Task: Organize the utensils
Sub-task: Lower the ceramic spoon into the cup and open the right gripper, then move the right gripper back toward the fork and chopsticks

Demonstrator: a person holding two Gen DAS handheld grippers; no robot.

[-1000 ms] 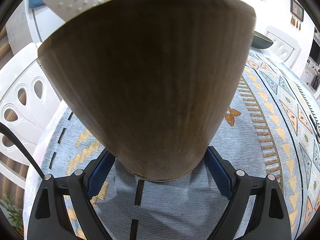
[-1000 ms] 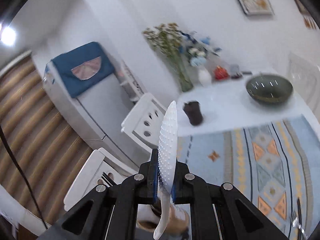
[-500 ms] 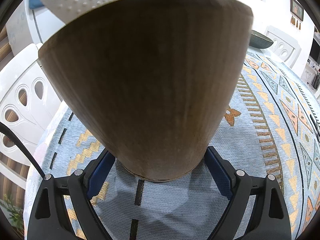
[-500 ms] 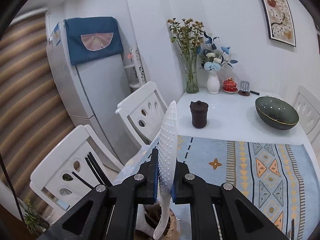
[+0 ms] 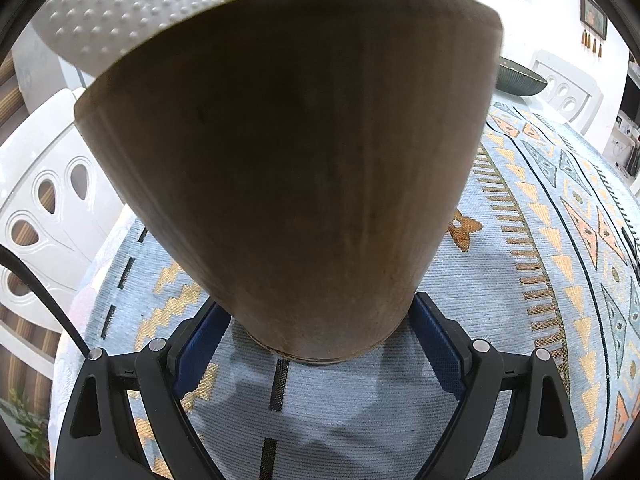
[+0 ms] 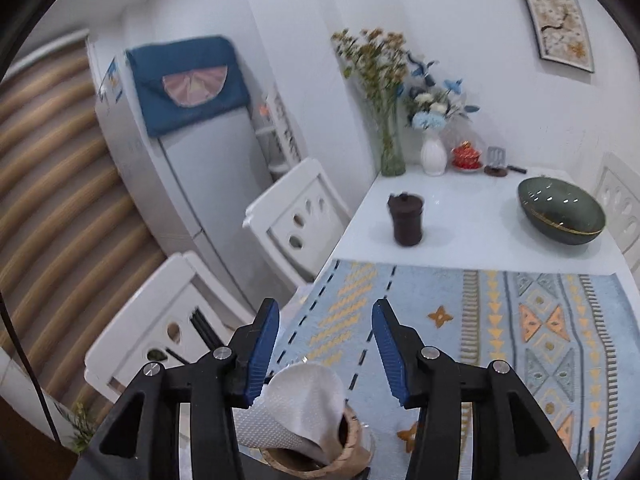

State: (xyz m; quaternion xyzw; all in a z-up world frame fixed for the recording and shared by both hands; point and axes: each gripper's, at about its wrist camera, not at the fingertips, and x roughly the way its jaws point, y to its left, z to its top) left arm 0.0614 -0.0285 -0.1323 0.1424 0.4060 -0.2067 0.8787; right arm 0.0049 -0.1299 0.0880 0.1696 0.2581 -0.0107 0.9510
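A wooden utensil holder (image 5: 296, 168) stands on the patterned tablecloth (image 5: 520, 264) and fills the left wrist view. My left gripper (image 5: 316, 340) is shut on its base, blue pads pressed on both sides. White dimpled rice paddles (image 5: 132, 20) stick out of its top. In the right wrist view the holder (image 6: 320, 456) sits low in the frame with the white paddles (image 6: 300, 412) in it. My right gripper (image 6: 324, 344) is open and empty just above them.
A dark lidded jar (image 6: 406, 220), a green bowl (image 6: 560, 216), flower vases (image 6: 432, 152) and a red pot (image 6: 466, 158) stand at the table's far end. White chairs (image 6: 296, 216) line the left side. A fridge (image 6: 192, 152) stands behind.
My right gripper has opened and let go of the white paddle, which now rests in the holder. The left gripper still holds the holder in place.
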